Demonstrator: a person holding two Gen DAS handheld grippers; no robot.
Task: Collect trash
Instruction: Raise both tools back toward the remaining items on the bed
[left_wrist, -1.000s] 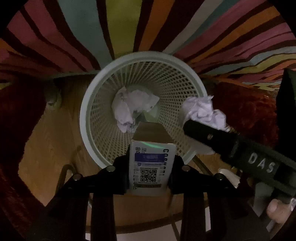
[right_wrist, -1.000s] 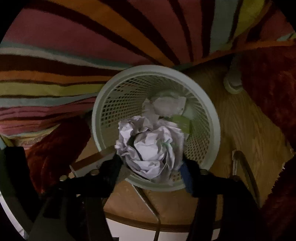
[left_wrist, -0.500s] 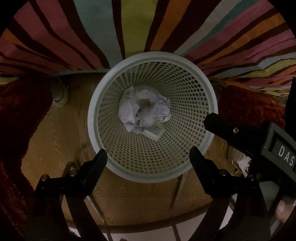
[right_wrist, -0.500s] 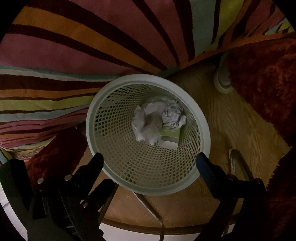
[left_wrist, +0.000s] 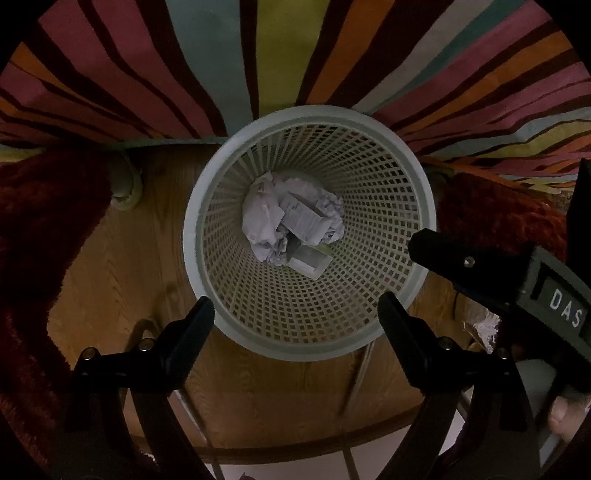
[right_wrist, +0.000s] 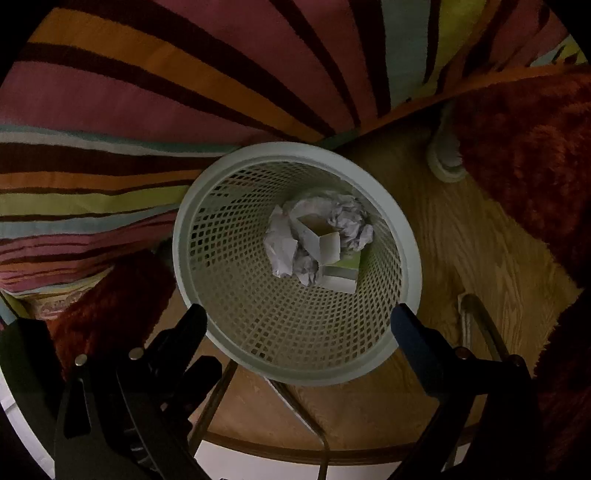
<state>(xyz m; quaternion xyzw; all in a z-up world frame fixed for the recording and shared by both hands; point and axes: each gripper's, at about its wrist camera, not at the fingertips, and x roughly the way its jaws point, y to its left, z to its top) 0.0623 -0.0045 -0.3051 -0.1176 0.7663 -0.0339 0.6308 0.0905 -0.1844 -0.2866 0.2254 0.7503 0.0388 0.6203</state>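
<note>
A pale green mesh wastebasket (left_wrist: 391, 192) stands on the wood floor, also in the right wrist view (right_wrist: 229, 236). At its bottom lie crumpled white paper (left_wrist: 264, 218) (right_wrist: 280, 245) and small cartons (left_wrist: 310, 260) (right_wrist: 341, 275). My left gripper (left_wrist: 295, 312) is open and empty above the basket's near rim. My right gripper (right_wrist: 297, 317) is open and empty above the near rim; it also shows in the left wrist view (left_wrist: 461, 262) at the basket's right.
A striped multicoloured rug (left_wrist: 258, 55) (right_wrist: 147, 92) lies beyond the basket. Dark red shaggy fabric (left_wrist: 44, 221) (right_wrist: 528, 158) flanks it on both sides. A bit of crumpled paper (left_wrist: 487, 328) lies on the floor at right. Metal legs (right_wrist: 476, 321) stand nearby.
One second ago my left gripper held a carton and my right a paper ball. Both opened and the items dropped into the basket. Both grippers have risen slightly.
</note>
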